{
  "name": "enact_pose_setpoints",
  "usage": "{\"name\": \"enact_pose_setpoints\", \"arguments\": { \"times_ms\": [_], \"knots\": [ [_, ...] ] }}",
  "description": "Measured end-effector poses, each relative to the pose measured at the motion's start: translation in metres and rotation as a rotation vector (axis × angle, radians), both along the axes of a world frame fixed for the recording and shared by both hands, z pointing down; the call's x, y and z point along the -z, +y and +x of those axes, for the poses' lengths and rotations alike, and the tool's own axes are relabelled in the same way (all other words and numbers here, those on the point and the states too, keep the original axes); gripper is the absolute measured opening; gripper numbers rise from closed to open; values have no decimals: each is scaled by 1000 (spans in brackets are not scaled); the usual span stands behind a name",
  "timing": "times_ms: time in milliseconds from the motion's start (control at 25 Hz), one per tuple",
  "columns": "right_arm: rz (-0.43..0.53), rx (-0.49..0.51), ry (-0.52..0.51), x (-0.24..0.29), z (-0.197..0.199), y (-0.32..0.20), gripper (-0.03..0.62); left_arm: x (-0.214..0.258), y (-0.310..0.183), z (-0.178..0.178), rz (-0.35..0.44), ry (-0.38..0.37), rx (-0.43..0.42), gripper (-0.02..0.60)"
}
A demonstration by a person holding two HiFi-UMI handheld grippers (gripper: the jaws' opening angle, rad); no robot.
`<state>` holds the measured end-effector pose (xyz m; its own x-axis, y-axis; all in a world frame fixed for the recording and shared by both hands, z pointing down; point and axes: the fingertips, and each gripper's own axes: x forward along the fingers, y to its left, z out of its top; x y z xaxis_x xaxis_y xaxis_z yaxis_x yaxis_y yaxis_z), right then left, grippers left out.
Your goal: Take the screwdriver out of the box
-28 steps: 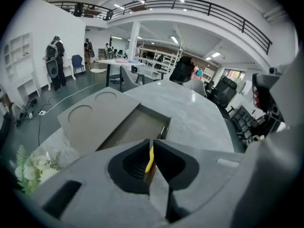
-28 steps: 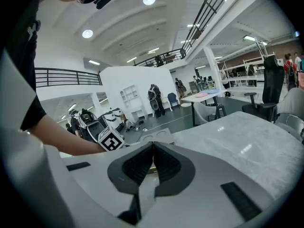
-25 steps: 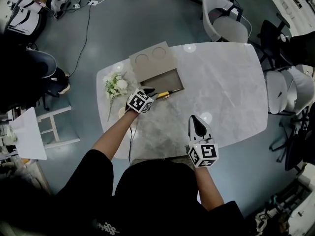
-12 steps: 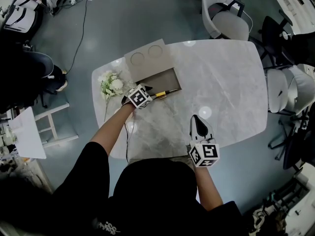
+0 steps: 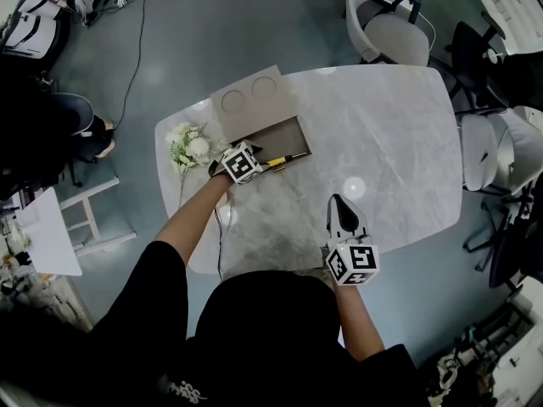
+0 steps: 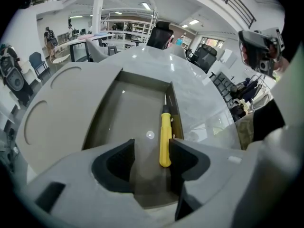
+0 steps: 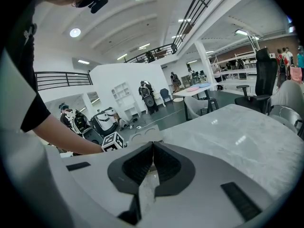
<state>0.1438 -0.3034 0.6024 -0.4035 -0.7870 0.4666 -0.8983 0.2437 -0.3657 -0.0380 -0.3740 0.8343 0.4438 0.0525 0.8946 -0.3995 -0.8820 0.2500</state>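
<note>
Screwdriver point(image 6: 164, 141) is laid in the box point(image 6: 109, 113) along its 3 o'clock wall, handle butt between the opening jaws of the left gripper point(image 6: 152, 148), long axis run from 6 to 12 o'clock in the left gripper view. The right gripper point(image 7: 152, 148), pressed together on nothing, is held much farther off. Whether the handle is touched by the 3 o'clock jaw cannot be told, and the thin shaft is barely made out.

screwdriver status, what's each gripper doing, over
Left gripper fingers opening, screwdriver handle between them, not gripped, lying in box. Right gripper shut, empty, over table. Nothing in the way.
</note>
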Motion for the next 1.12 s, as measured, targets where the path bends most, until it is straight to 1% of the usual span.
{"name": "enact_pose_setpoints", "arguments": {
  "times_ms": [160, 280, 360, 400, 480, 520, 600, 640, 720, 880, 1000, 1120],
  "knots": [
    [-6, -2, -1, -3, 0, 2, 11, -5, 3, 6, 29, -13, -56, 218],
    [-9, -5, -1, -3, -2, 4, 11, -4, 2, 9, 33, -26, -63, 221],
    [-12, -8, -1, -5, -3, 4, 11, -7, 1, 11, 68, -49, -75, 219],
    [-13, -10, -1, -5, -3, 4, 11, -11, 2, 12, 91, -71, -91, 209],
    [-15, -12, -2, -4, -3, 4, 11, -18, 4, 11, 128, -109, -118, 157],
    [-13, -13, -3, -3, -3, 5, 11, -19, 4, 10, 134, -112, -113, 156],
    [-13, -15, -1, -3, -2, 5, 11, -20, 0, 9, 135, -93, -66, 155],
    [-14, -17, 1, -4, 0, 6, 11, -20, -2, 9, 138, -80, -42, 140],
    [-19, -24, 3, -6, 4, 7, 11, -20, -4, 10, 140, -67, -15, 130],
    [-14, -40, 6, -6, 7, 6, 11, -18, -5, 9, 139, -72, -18, 124],
    [-11, -52, 10, -5, 11, 9, 11, -16, -2, 10, 135, -74, -45, 98],
    [-3, -61, 16, -2, 15, 15, 11, -10, 2, 12, 142, -56, -15, 89]
  ]
}}
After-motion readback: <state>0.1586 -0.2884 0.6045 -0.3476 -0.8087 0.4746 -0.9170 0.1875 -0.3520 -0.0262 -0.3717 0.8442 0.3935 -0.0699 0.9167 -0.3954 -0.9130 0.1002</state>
